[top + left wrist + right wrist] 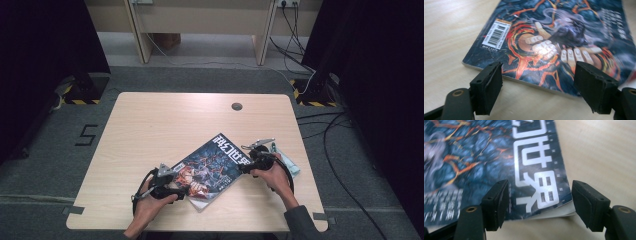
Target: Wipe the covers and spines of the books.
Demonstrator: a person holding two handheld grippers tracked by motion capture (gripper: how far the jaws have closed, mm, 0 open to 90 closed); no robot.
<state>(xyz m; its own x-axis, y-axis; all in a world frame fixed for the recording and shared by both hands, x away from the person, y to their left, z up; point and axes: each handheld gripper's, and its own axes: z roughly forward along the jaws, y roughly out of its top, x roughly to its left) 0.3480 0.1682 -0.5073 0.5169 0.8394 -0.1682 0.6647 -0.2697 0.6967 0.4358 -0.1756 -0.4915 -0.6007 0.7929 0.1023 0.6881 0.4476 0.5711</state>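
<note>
Grey carpet lies around a pale wooden desk (150, 130) in a dark room. On the desk lies a magazine (212, 167), flat. Left tongs (184, 192) and right tongs (244, 169) stand wide at its corners, holding nothing.

overhead forward-down; claw views near, sharing magazine (212, 167)

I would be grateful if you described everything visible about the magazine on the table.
The magazine lies flat and closed on the wooden table, turned askew near the front edge. Its glossy cover is dark blue with orange streaks, a figure with outstretched hands, large white characters and a white barcode label by one corner. The pale page edges show along its sides. The left gripper and right gripper stand open at opposite ends, their pads off the cover.
</note>
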